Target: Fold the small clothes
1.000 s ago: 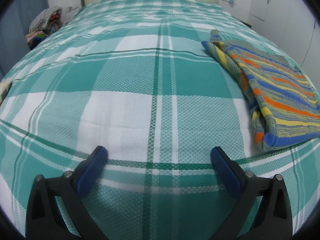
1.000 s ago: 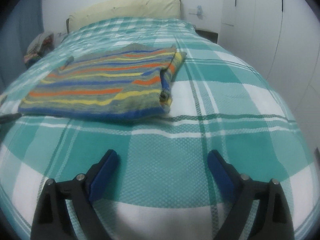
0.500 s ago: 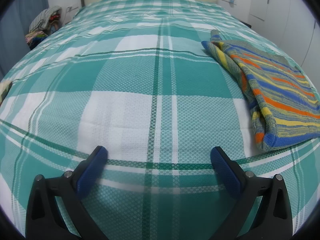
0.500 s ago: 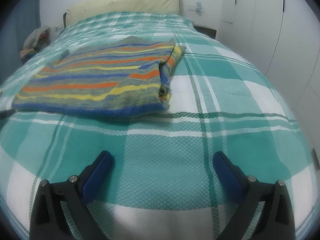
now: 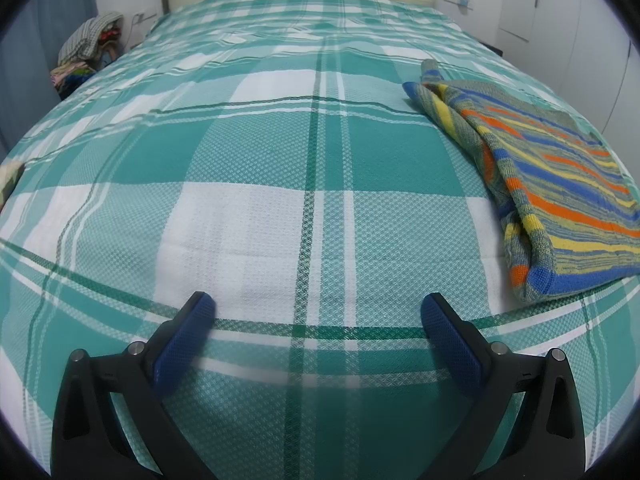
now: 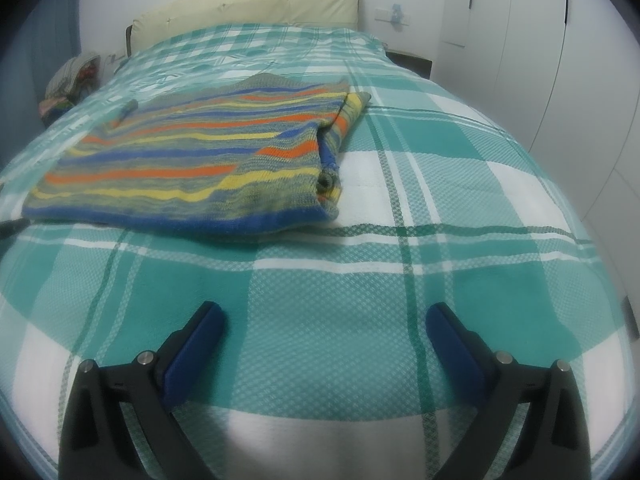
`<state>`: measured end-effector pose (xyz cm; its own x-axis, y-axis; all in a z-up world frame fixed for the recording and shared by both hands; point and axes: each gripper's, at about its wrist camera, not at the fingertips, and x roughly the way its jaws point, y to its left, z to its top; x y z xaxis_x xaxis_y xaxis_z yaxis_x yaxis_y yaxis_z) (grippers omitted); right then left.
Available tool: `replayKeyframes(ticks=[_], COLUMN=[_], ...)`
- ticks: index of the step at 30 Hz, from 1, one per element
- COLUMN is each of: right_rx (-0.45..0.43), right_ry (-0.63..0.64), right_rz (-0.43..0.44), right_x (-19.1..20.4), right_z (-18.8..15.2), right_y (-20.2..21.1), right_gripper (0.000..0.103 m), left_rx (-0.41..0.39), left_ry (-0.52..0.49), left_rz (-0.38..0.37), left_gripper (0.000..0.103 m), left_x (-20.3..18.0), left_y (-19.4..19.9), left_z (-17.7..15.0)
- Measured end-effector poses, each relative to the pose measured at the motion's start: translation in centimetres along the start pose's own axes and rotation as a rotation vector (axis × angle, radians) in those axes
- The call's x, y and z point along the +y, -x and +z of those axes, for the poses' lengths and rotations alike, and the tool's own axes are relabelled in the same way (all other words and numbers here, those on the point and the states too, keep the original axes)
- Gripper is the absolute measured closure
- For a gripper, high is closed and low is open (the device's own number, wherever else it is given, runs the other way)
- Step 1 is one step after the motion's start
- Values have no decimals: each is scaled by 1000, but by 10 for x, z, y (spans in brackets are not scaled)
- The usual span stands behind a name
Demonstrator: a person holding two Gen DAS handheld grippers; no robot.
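A striped knit garment (image 6: 192, 160) in blue, orange, yellow and grey lies folded flat on the bed. In the left wrist view it (image 5: 552, 184) lies at the right. My left gripper (image 5: 318, 308) is open and empty over bare bedspread, left of the garment. My right gripper (image 6: 324, 316) is open and empty, in front of the garment's blue hem and apart from it.
The bed has a teal and white plaid cover (image 5: 280, 160) and a cream headboard (image 6: 248, 4). A heap of clothes (image 5: 86, 52) sits beside the bed at the far left. White wardrobe doors (image 6: 560, 60) stand on the right.
My right gripper has drawn back and lifted a little, so the garment sits slightly farther ahead. The left gripper has not moved. Both stay open.
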<state>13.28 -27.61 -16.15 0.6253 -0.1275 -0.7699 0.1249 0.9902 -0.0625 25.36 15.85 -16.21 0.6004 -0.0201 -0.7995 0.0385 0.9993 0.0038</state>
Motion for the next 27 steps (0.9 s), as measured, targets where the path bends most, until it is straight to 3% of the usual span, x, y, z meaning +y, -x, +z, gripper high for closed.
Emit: replayKeyframes(ticks=[27], right_rx=[5], right_ry=[-2], right_rz=[-23], right_x=[2], right_z=[-1], right_y=[1], right_gripper=[1], left_rx=[0], left_ry=[0], left_rz=[0], left_gripper=[0], left_x=[0], left_y=[0], left_z=[0])
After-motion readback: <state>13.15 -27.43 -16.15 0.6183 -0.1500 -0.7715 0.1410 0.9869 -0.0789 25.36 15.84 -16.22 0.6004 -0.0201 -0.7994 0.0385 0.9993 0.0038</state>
